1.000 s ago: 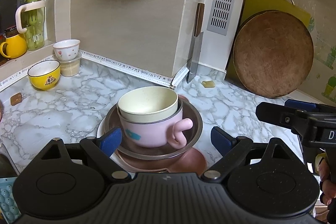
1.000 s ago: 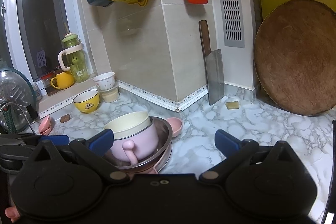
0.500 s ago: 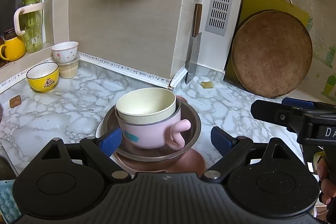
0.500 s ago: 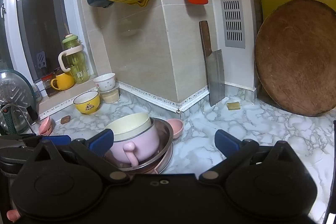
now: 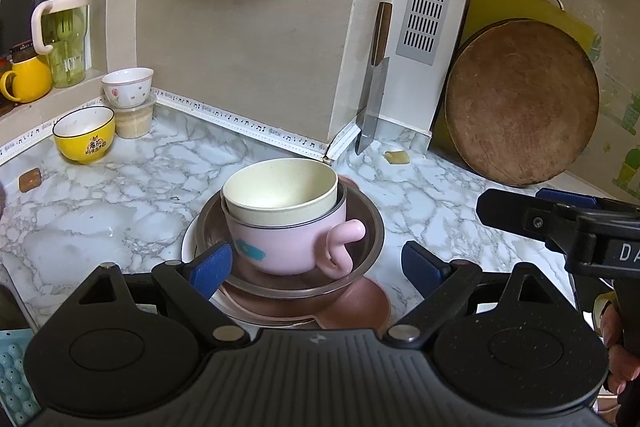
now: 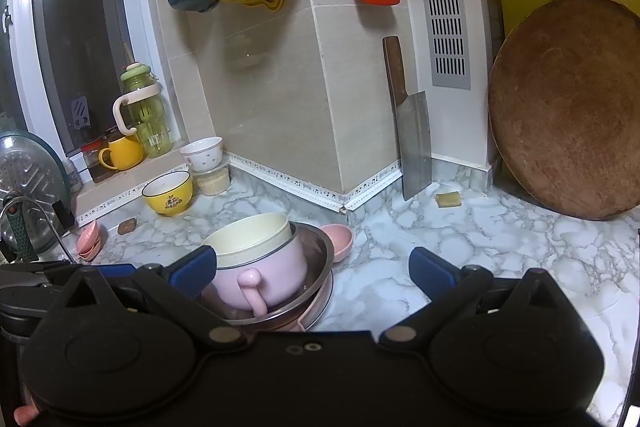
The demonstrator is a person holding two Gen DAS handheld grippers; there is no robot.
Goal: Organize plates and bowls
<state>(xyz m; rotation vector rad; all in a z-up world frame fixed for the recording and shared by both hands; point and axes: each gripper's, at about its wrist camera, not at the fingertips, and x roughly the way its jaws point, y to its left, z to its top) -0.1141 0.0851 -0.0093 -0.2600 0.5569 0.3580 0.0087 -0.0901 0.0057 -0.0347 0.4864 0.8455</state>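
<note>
A stack stands on the marble counter: a cream bowl point(image 5: 280, 189) sits inside a pink handled cup point(image 5: 296, 247), which sits in a steel bowl point(image 5: 370, 227) on pink and white plates point(image 5: 352, 307). The stack also shows in the right wrist view, with the cream bowl point(image 6: 252, 239) and pink cup point(image 6: 272, 277) inside the steel bowl point(image 6: 322, 255). My left gripper point(image 5: 316, 263) is open and empty, just in front of the stack. My right gripper point(image 6: 312, 267) is open and empty, to the right of the stack. A small pink bowl point(image 6: 338, 239) lies behind the stack.
A yellow bowl point(image 5: 84, 135) and a white bowl on a tub point(image 5: 128, 87) stand at the back left. A cleaver point(image 6: 412, 143) and a round wooden board point(image 6: 568, 131) lean on the wall. A pot lid point(image 6: 24, 195) and small pink dishes point(image 6: 90, 243) sit far left.
Both grippers have drifted slightly; the view of the stack shifts a little. Nothing was taken hold of or let go.
</note>
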